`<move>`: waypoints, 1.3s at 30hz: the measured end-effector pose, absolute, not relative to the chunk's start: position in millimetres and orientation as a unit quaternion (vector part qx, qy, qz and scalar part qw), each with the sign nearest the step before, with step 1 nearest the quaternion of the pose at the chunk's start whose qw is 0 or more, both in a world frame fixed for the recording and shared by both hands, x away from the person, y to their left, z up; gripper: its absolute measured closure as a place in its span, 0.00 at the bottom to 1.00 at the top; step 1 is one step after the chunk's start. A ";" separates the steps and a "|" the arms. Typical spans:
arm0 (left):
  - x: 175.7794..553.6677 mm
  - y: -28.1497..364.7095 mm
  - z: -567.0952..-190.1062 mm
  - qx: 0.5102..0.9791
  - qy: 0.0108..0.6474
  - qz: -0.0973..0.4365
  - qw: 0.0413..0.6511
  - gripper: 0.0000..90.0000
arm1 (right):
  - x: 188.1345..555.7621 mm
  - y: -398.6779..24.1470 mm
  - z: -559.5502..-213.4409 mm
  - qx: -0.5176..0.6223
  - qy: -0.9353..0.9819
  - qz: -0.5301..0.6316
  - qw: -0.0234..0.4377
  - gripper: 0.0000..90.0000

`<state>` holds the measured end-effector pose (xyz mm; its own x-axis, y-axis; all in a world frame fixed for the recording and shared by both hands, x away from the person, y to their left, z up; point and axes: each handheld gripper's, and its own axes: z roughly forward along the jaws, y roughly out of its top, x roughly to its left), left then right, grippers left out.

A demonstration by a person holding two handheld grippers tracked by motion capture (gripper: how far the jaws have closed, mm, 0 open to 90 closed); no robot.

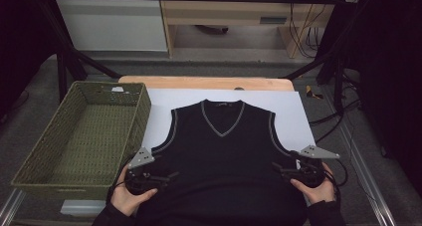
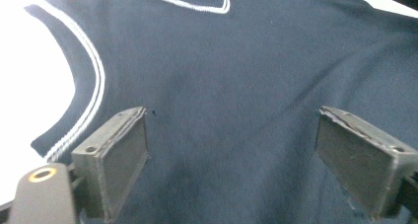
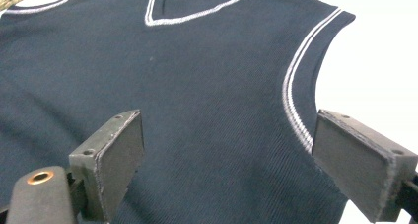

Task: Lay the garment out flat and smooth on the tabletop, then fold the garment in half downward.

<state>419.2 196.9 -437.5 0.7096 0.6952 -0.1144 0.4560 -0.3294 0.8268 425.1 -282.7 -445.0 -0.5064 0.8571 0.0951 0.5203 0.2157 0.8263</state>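
On white sheet (image 1: 164,111), flat knitted V-neck vest (image 1: 224,151), striped trim.

The high view looks down over the table (image 1: 209,82); both gripper views face the vest (image 2: 236,71) closely.

Wood table (image 1: 149,80): white sheet (image 1: 298,121) w/ dark vest (image 1: 224,156); green basket (image 1: 144,106) left.
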 end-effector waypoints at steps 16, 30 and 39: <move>454.5 174.1 -424.3 0.811 0.335 0.135 0.461 0.00 | 453.4 -275.0 -433.4 0.469 0.751 0.411 0.219 0.13; 494.5 168.7 -418.8 0.792 0.357 0.140 0.476 0.00 | 476.1 -276.5 -432.6 0.477 0.745 0.404 0.232 0.12; 522.7 172.2 -421.5 0.785 0.383 0.158 0.461 0.00 | 495.6 -280.8 -434.6 0.486 0.743 0.397 0.235 0.13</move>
<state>522.7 172.2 -421.5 0.6564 0.7471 -0.1048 0.4551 -0.2814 0.8448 495.6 -280.8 -434.6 -0.4178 0.9078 0.0359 0.5344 0.2136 0.8178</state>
